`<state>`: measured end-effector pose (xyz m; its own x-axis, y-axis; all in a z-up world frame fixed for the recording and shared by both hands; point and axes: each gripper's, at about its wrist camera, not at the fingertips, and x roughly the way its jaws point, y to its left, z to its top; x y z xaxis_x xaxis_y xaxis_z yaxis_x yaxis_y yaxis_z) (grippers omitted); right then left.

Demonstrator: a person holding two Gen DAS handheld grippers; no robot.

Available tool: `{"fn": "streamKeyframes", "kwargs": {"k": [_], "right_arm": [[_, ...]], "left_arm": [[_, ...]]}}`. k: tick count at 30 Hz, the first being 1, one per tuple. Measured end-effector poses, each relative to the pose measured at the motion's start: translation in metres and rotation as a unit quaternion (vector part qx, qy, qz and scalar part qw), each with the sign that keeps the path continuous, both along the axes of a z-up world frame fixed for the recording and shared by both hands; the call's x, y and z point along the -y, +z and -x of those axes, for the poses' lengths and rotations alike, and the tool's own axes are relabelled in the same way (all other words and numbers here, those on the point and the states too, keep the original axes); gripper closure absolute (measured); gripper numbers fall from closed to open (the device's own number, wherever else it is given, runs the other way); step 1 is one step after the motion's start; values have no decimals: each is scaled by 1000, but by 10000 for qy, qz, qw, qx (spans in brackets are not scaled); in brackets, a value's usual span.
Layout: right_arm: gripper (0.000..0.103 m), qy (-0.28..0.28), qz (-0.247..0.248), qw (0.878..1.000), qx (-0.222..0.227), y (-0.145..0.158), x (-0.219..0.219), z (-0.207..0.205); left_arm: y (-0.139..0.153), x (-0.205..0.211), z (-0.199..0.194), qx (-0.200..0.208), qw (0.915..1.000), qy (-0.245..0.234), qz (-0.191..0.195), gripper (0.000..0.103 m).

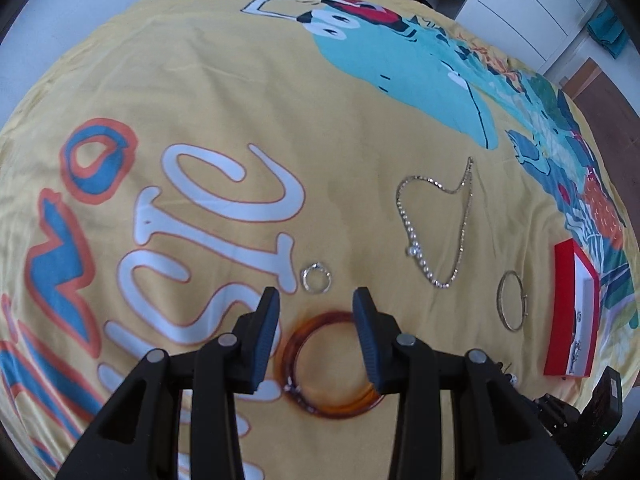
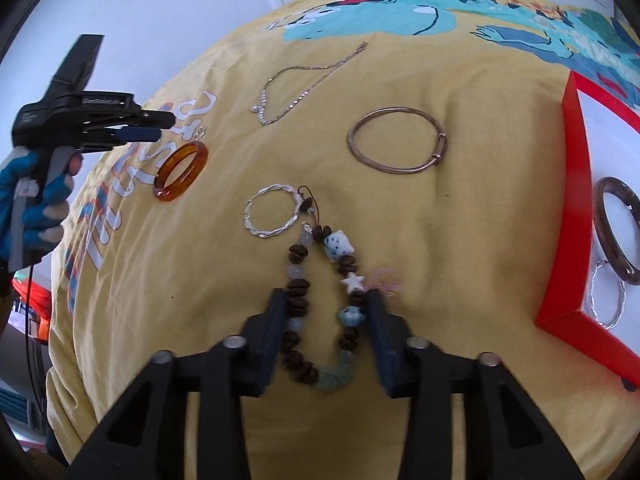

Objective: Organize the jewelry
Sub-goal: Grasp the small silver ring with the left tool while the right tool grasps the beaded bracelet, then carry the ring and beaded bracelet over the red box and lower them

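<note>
Jewelry is mostly loose on the yellow printed cloth (image 1: pixel 200 80), so by my reading you are early in the sorting.

From your left wrist view, your left gripper (image 1: pixel 316 300) is spread wide and holds nothing. Its fingers straddle the far part of the amber bangle (image 1: pixel 298 332), which lies flat on the cloth below them; I cannot tell whether the pads touch it. Just ahead of the tips sits a small silver ring (image 1: pixel 316 278). Farther right lie the rhinestone necklace (image 1: pixel 412 232) and, beyond it, a thin metal bangle (image 1: pixel 510 300). The red jewelry box (image 1: pixel 564 304) rests near the right edge of the cloth, with small pieces inside that are too small to name.

From your right wrist view, your right gripper (image 2: pixel 326 300) is also parted and grips nothing yet. The beaded bracelet (image 2: pixel 298 300) of brown beads, blue charms and a white star lies on the cloth between its fingers, each side of the loop close to a pad. A twisted silver hoop (image 2: pixel 272 214) touches the bracelet's far end. In the box (image 2: pixel 568 200) at right you already have a dark bangle (image 2: pixel 616 232) and a silver hoop (image 2: pixel 608 300).

Two pieces at least look stowed; six remain outside. Judging by the positions, closing on the amber bangle and the bracelet comes next.
</note>
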<state>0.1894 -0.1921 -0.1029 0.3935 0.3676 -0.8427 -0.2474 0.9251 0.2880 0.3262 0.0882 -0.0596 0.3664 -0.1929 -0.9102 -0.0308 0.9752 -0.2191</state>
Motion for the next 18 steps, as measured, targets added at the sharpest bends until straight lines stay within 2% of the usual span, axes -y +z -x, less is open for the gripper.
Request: {"fn": "streamKeyframes", "kwargs": {"k": [1,10,14,16,18], "right_arm": [[83,-1,-34,10000,-11,-1,2,-2],[83,54,-87,9999,25,-5,0,-7],[84,96,-112,9999,63,-4,1,-7],[85,80,-150,9998,81,-3,4,-6],[85,68,-163,9998,103,-3,4,-6]], "left_arm": [[-3,3,-4,-50,10000,-17,-14,67],[-29,19,-19,-335,9982,-133,-470,67],[-38,22,-21,-354,9974,-146,-605,68],[-39,23,-21,-292,9972,-146,-669,73],[-39,21,-21,-257,9972,-120,-695,85]]}}
